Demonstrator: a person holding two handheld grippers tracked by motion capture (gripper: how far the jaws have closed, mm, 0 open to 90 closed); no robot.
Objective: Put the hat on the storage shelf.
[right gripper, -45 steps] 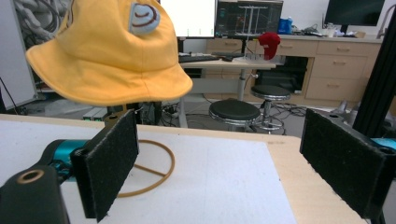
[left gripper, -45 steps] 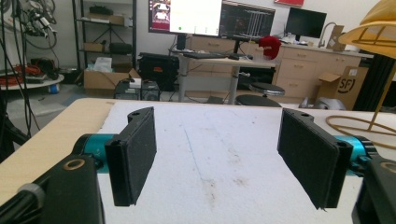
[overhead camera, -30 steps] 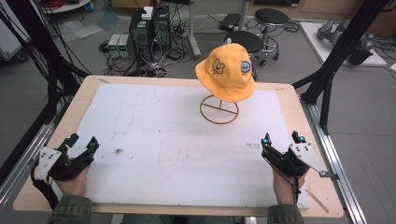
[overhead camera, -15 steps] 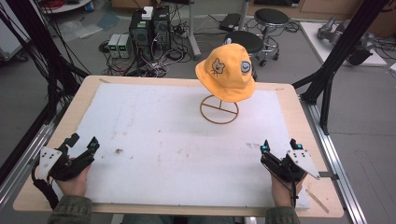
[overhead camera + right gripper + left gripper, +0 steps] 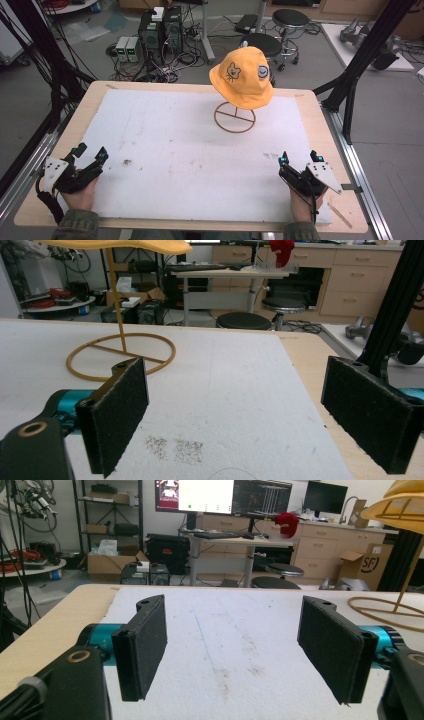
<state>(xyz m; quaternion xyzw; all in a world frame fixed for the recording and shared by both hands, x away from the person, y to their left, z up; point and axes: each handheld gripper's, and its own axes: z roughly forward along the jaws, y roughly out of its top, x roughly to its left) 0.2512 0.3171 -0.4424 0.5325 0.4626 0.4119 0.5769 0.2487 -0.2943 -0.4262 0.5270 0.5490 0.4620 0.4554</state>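
With no object between their jaws, the left hand-held gripper point(image 5: 89, 157) at lower left and the right hand-held gripper point(image 5: 298, 159) at lower right rest on the white mat point(image 5: 175, 150) with jaws spread wide. At upper centre of the desk point(image 5: 60, 140), the yellow hat point(image 5: 243, 76) sits on a wire stand point(image 5: 235, 117), raised clear of the mat, presumably to keep its brim reachable.

Hat: yellow bucket hat point(image 5: 242, 77) with cartoon face, sat upright atop stand.
Stand: brown wire hat stand point(image 5: 235, 118), ring base on far mat.
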